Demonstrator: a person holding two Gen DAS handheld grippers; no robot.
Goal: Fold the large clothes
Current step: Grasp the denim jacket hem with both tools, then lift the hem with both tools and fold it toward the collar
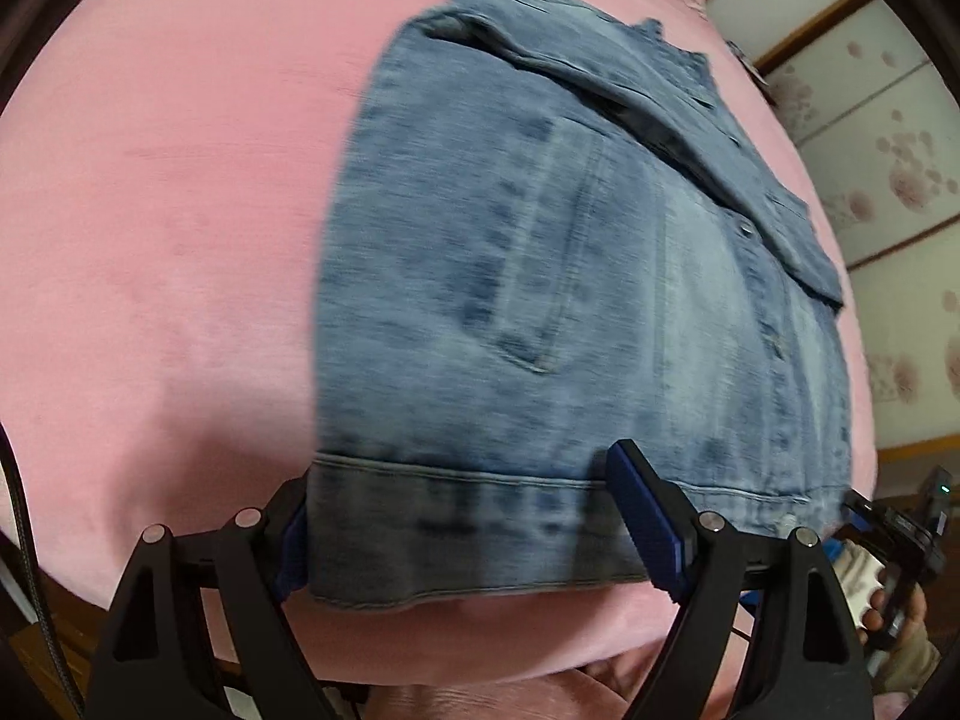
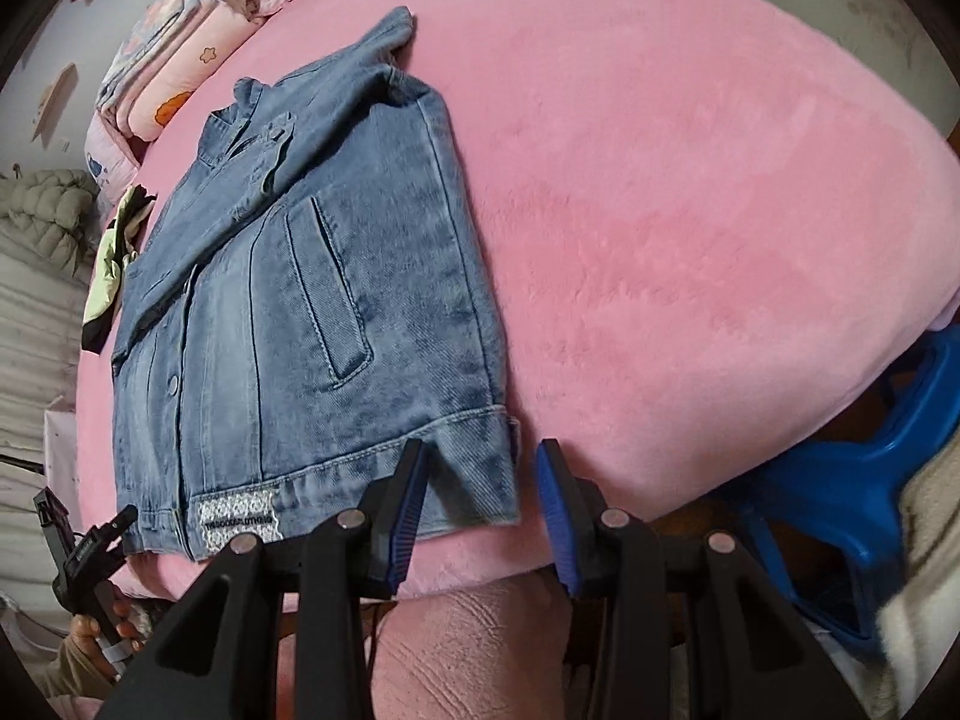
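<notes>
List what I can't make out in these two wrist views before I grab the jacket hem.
- Left wrist view: motion blur smears the denim jacket, so its stitching is unclear.
- Left wrist view: whether the left gripper touches the hem cannot be told; its fingers straddle it.
- Right wrist view: the hem label text is too small to read.
- Right wrist view: the right gripper shows cloth between its fingers; contact unclear.
- Both views: the jacket's underside is hidden against the pink blanket.

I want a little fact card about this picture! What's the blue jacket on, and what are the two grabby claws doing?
item: denim jacket, sleeves folded in
lies on: pink fuzzy blanket
left gripper: open wide, astride the jacket's bottom hem
right gripper: part open at the hem's corner, pads not pressing
beside the jacket: stacked bedding
folding: bottom hem not yet lifted
</notes>
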